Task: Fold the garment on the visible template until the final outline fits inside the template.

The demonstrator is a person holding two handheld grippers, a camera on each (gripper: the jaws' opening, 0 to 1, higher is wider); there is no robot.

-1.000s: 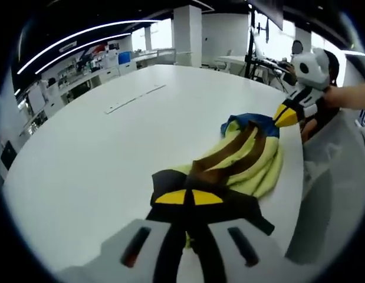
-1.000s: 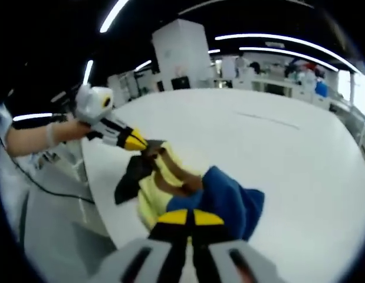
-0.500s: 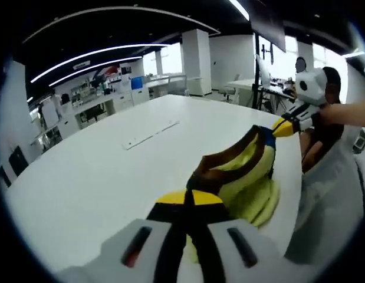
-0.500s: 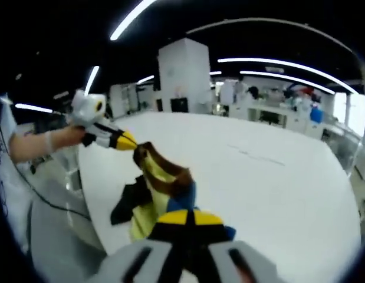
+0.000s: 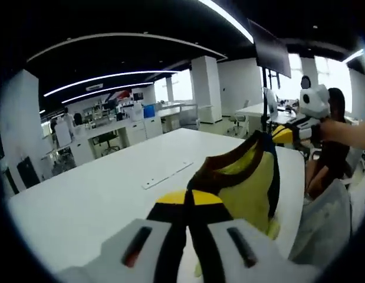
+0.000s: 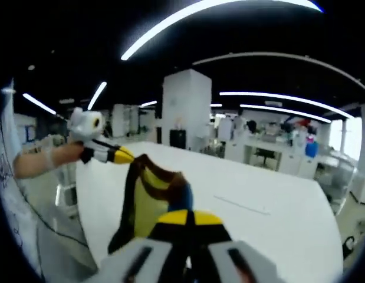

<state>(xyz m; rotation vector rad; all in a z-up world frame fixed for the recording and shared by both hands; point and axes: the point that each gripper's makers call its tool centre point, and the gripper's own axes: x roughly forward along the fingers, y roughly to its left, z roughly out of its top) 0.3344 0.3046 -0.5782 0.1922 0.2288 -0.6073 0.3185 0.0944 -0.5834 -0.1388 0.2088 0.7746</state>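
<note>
While both grippers pinch it along its upper edge, the garment (image 5: 247,183) hangs in the air over the near edge of the white table (image 5: 94,200), a yellow top with a brown band along the upper edge, dark trim down one side and a patch of blue. Nearest in the left gripper view, the left gripper (image 5: 189,198) has its yellow-tipped jaws shut on one end of that brown edge. Beyond it the cloth droops in a shallow curve to the right gripper (image 5: 286,133), closed on the far end.

Seen from the right gripper view, the right gripper (image 6: 189,218) clamps the cloth low in the frame, the garment (image 6: 148,197) drapes away, and the left gripper (image 6: 120,155) holds the far corner, with a person's hand (image 6: 43,160) behind it.

It looks light and limp: it sags between the holds and folds under its own weight, so it should follow the grippers easily but will not keep a shape unsupported. Corner or shoulder holds on the banded edge seem the sound choice.

Farther off, a thin pale strip (image 5: 167,175) lies on the table; whether that marks the template I cannot tell.
</note>
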